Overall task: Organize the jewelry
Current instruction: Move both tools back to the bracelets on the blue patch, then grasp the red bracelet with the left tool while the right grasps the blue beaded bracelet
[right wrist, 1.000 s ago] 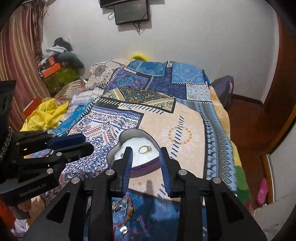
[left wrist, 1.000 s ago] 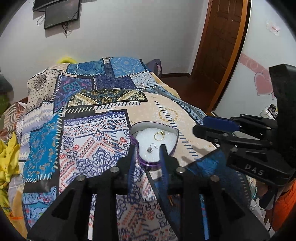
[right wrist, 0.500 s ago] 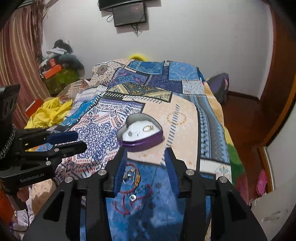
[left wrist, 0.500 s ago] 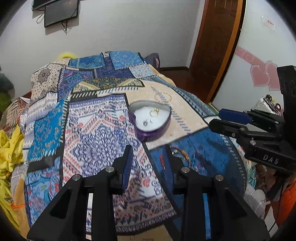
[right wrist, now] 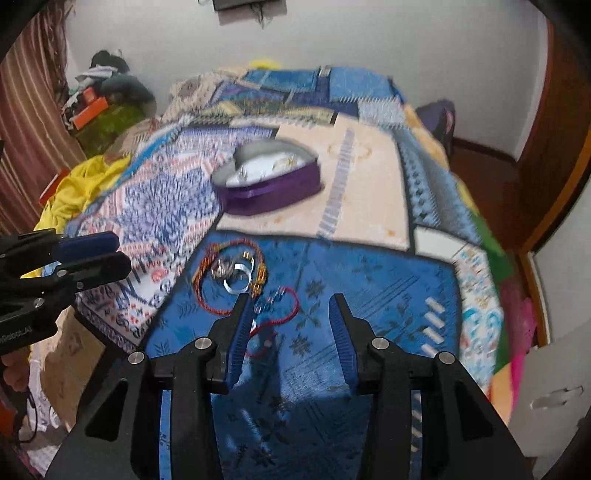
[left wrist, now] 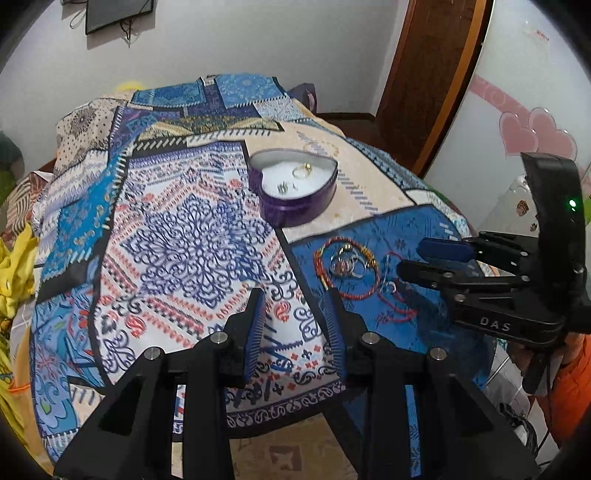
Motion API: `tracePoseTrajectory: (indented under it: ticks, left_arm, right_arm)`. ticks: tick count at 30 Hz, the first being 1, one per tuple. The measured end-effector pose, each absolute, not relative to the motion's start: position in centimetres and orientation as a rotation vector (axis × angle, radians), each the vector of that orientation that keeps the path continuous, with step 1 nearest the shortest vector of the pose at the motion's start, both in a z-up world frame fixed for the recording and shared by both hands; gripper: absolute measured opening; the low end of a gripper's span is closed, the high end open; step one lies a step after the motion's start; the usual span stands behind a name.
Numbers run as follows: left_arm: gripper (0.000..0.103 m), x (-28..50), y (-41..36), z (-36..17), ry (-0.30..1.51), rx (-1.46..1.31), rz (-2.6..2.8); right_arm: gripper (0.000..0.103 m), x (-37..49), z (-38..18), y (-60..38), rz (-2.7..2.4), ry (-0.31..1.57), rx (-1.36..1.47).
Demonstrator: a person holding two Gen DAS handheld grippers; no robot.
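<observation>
A purple heart-shaped box [left wrist: 295,192] with a white lining lies on the patterned bedspread and holds a gold ring [left wrist: 301,170] and a small silver piece [left wrist: 282,187]. It also shows in the right wrist view [right wrist: 266,184]. Nearer, on the blue patch, lies a pile of jewelry [left wrist: 347,264]: red and gold cord bracelets and silver rings, also in the right wrist view [right wrist: 232,273]. My left gripper [left wrist: 295,299] is open and empty, left of the pile. My right gripper [right wrist: 290,304] is open and empty, just behind the pile; it shows at the right in the left wrist view [left wrist: 424,258].
The bedspread [left wrist: 177,236] covers the whole bed. Yellow cloth [right wrist: 81,184] lies at the left edge. A wooden door [left wrist: 424,85] stands at the back right, a wall screen [left wrist: 118,13] above the bed's head. The bed's near edge drops off below the grippers.
Both grippers have drawn back from the heart box toward the bed's near edge. The jewelry pile has come into view. The right gripper's jaws stand wider apart.
</observation>
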State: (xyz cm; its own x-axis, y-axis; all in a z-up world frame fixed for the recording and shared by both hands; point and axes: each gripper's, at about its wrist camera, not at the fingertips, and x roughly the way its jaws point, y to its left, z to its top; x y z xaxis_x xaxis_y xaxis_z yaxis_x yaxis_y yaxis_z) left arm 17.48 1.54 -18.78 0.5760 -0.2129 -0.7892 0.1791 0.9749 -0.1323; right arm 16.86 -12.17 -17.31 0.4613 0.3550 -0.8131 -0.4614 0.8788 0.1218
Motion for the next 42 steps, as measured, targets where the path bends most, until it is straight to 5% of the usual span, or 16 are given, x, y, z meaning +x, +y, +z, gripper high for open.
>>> tracePoseTrajectory:
  ticks: [11, 15, 23, 32, 42]
  left_arm:
    - [0.032, 17.9, 0.8, -20.2, 0.949, -0.046, -0.256]
    - [0.032, 18.5, 0.5, -20.4, 0.957, -0.062, -0.271]
    - [0.032, 20.0, -1.2, -21.3, 0.967, -0.036, -0.289]
    - [0.021, 21.7, -1.0, -22.7, 1.009, -0.061, -0.238]
    - [0.017, 23.3, -0.3, -23.1, 1.018, -0.106, -0.218]
  right_arm:
    - [0.038, 16.5, -17.9, -10.9, 0.534, 0.924, -0.147]
    - [0.025, 16.8, -17.7, -11.9, 0.534, 0.932, -0.108]
    - [0.019, 16.9, -18.1, -11.4, 0.542, 0.913, -0.155]
    - [0.018, 17.6, -18.5, -10.9, 0.554, 0.912, -0.129]
    - [0.007, 17.9, -18.5, -10.5, 0.554, 0.887, -0.152]
